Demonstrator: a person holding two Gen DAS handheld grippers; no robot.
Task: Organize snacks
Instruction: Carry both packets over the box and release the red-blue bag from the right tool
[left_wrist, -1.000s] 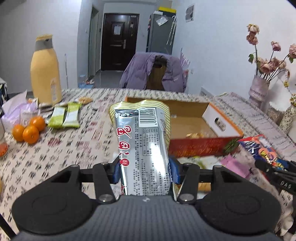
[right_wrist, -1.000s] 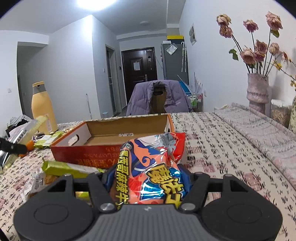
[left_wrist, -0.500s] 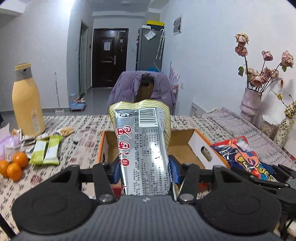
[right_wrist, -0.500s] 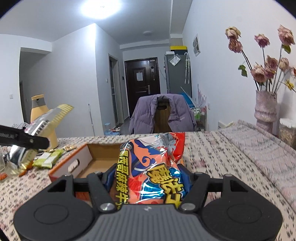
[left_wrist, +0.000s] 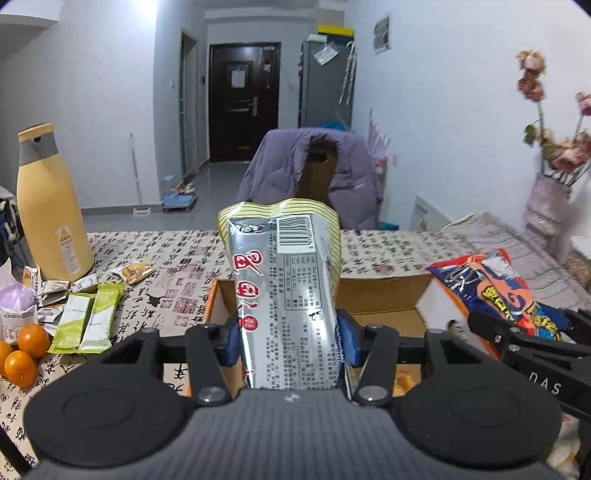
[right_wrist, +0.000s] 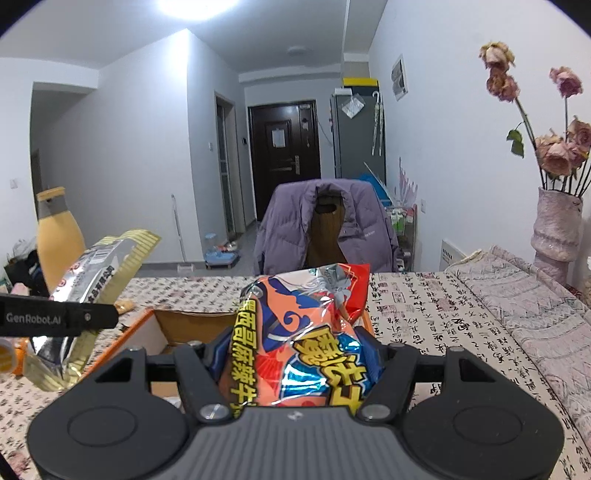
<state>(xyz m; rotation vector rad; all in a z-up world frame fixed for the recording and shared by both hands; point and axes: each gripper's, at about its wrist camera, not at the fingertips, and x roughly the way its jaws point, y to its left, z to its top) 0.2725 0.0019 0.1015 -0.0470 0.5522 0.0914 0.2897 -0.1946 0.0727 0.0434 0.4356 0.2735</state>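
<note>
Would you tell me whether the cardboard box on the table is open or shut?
Open. The cardboard box has no lid over it, so its brown inner walls and floor show from above in both wrist views.

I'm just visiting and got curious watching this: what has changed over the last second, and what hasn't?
Both hands carried their snacks toward the cardboard box, which now sits right below and ahead of them. The left gripper stays clamped on the silver packet, the right gripper on the orange bag. Nothing was released. The green bars and oranges lie as before.
</note>
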